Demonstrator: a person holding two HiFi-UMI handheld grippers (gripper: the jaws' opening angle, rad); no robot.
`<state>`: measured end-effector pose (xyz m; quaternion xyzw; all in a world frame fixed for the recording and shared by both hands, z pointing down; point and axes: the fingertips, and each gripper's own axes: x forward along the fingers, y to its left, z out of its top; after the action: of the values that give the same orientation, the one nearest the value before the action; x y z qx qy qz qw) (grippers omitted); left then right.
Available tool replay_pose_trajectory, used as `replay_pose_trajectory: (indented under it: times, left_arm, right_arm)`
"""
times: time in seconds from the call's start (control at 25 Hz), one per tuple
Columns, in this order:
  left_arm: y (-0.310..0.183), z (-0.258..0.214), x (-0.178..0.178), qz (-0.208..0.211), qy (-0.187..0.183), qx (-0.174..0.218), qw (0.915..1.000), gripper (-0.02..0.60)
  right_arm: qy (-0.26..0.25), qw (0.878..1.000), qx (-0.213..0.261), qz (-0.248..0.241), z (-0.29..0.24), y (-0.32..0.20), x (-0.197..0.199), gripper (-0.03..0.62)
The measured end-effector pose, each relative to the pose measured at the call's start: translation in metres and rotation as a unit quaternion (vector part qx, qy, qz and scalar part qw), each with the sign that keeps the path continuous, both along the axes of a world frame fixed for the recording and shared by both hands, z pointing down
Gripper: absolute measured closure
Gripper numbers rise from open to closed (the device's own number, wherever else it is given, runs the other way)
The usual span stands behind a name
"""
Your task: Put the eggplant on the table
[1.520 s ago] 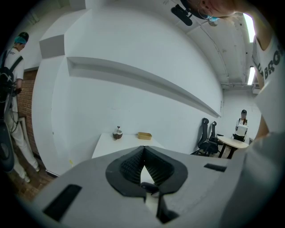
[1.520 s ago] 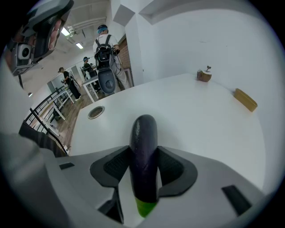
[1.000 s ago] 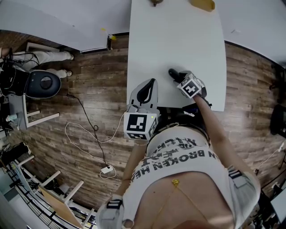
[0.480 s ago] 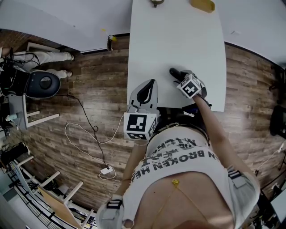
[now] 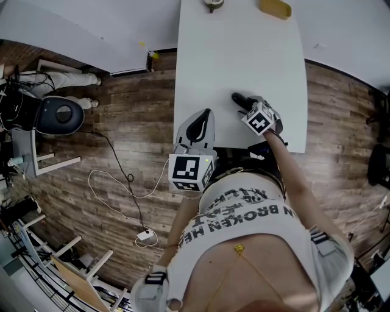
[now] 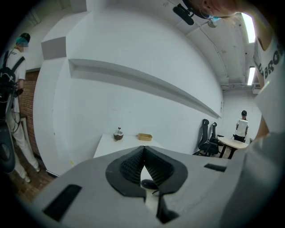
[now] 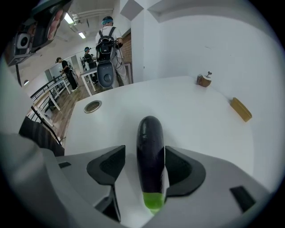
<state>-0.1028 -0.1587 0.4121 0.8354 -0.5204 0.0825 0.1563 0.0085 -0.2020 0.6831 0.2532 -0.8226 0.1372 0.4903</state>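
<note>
A dark purple eggplant [image 7: 150,151] with a green stem end lies on the white table [image 7: 187,111], lengthwise between the jaws of my right gripper [image 7: 145,152]. Those jaws have just been opening. The left pad stands clear of the eggplant and the right pad sits close beside it. In the head view the eggplant [image 5: 238,99] sticks out beyond the right gripper [image 5: 245,105] near the table's near edge. My left gripper [image 5: 208,113] hovers over the table's near left corner, its pads [image 6: 133,165] closed together with nothing between them.
At the table's far end stand a brown coconut-like object [image 5: 212,3] and a flat yellow tray [image 5: 275,7]. A cable [image 5: 122,183] trails over the wooden floor at left, near a dark chair [image 5: 58,116]. People stand beyond the table [image 7: 109,44].
Hardly anything differs in the head view: both grippers stay in place and the eggplant still lies on the table at the right gripper's tips.
</note>
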Motion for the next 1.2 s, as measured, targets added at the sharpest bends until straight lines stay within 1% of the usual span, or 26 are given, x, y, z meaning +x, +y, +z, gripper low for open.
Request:
replay_pose_trajectory:
  times: [0.28,0.56,0.8,0.92,1.2]
  left_arm:
    - [-0.001,-0.001,0.005,0.005,0.001,0.001,1.0000,0.583]
    - [-0.003,-0.005,0.009,0.011,0.007,0.006,0.9999,0.583]
    - [-0.001,-0.007,0.013,0.015,0.006,0.008,0.9998,0.583]
    - [-0.004,-0.007,0.014,0.017,0.006,0.007,0.9998,0.583]
    - [0.001,-0.008,0.018,0.022,0.005,0.007,0.9997,0.583]
  right_arm:
    - [-0.003,1.000,0.010,0.006,-0.010,-0.007,0.007,0.342]
    - [-0.009,1.000,0.008,0.009,-0.014,-0.007,0.009,0.342]
    - [-0.012,1.000,0.012,-0.003,-0.022,-0.005,0.010,0.342]
    - [-0.021,1.000,0.018,-0.013,-0.028,-0.009,0.009,0.342]
    - [-0.047,0.998,0.043,-0.011,-0.061,-0.013,0.014,0.342]
